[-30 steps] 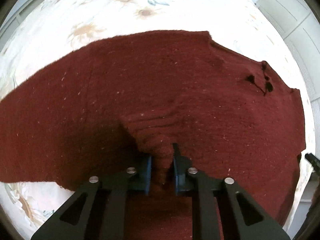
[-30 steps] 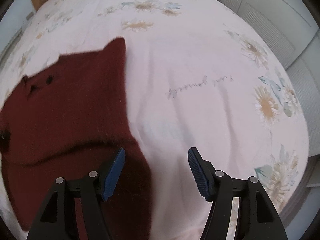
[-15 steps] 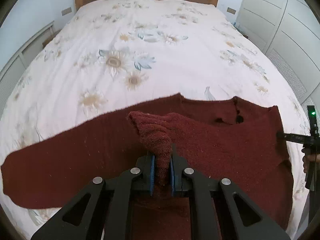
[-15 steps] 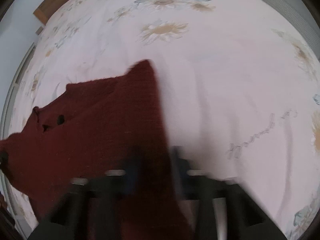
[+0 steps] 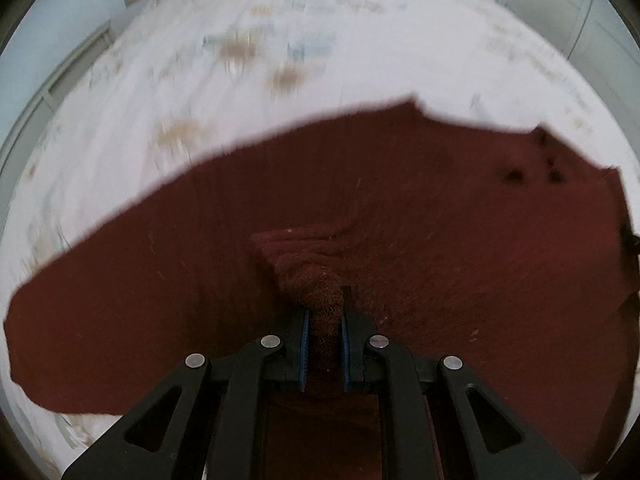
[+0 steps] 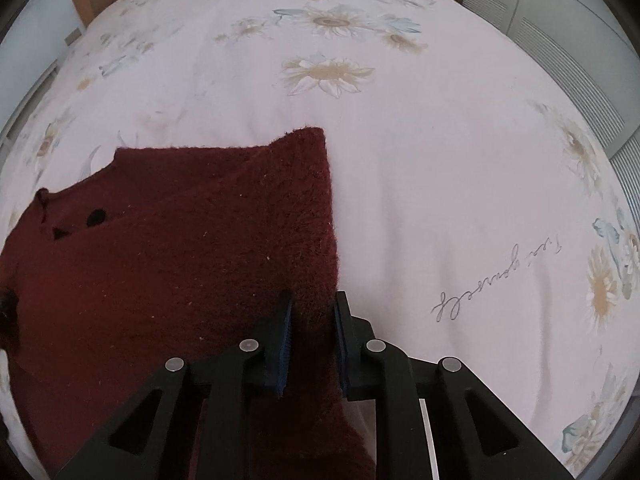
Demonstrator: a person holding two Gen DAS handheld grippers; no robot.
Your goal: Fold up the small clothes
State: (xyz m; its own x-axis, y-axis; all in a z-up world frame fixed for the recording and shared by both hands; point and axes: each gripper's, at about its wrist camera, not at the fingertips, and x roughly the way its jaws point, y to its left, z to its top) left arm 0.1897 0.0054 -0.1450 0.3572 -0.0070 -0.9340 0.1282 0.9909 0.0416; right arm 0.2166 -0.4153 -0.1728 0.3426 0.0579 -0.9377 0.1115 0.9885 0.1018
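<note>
Since the earlier frame, the right gripper (image 6: 311, 320) has come over the side edge of the dark red knitted sweater (image 6: 168, 264), and its jaws, wide apart before, now stand narrow with that edge between them. Its blue pads (image 6: 285, 332) press the thick knit from both sides, so the cloth is held. The left gripper (image 5: 324, 322) keeps its jaws nearly closed on a bunched, rope-like fold of the same sweater (image 5: 400, 208), which rises out of the flat cloth and goes straight in between its blue pads (image 5: 305, 340). In the left wrist view the picture is blurred, and the sweater now fills more of it than half a second ago. The sweater lies spread on a white bedspread printed with pale daisies (image 6: 440, 184), with dark buttons (image 6: 96, 218) near its neckline.
</note>
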